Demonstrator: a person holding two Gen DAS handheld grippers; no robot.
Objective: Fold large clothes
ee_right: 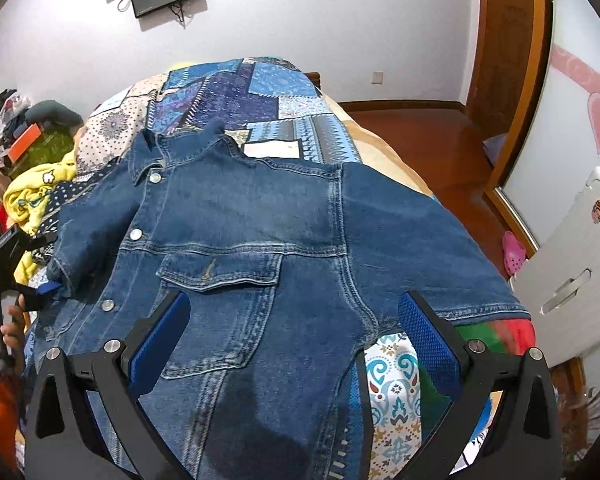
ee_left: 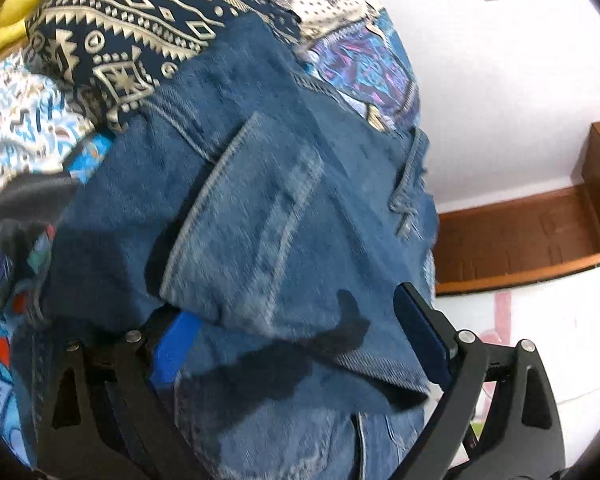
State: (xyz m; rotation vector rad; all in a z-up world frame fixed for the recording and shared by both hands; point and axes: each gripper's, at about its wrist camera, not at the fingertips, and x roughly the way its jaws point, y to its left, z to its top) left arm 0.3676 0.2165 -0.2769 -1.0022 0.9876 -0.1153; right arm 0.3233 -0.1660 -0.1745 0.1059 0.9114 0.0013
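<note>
Patchwork bedspread (ee_right: 236, 80) w/ denim jacket (ee_right: 260, 216); no legible writing; both grippers' (ee_left: 300, 344) (ee_right: 296, 332) jaws apart, ungripping.

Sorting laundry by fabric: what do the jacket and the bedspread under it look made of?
Jacket: denim, likely cotton, faded blue wash; twill weave, pale topstitching, metal snap buttons.
Bedspread: thin printed woven cloth, probably cotton, matte; flat patchwork-style pattern.
</note>
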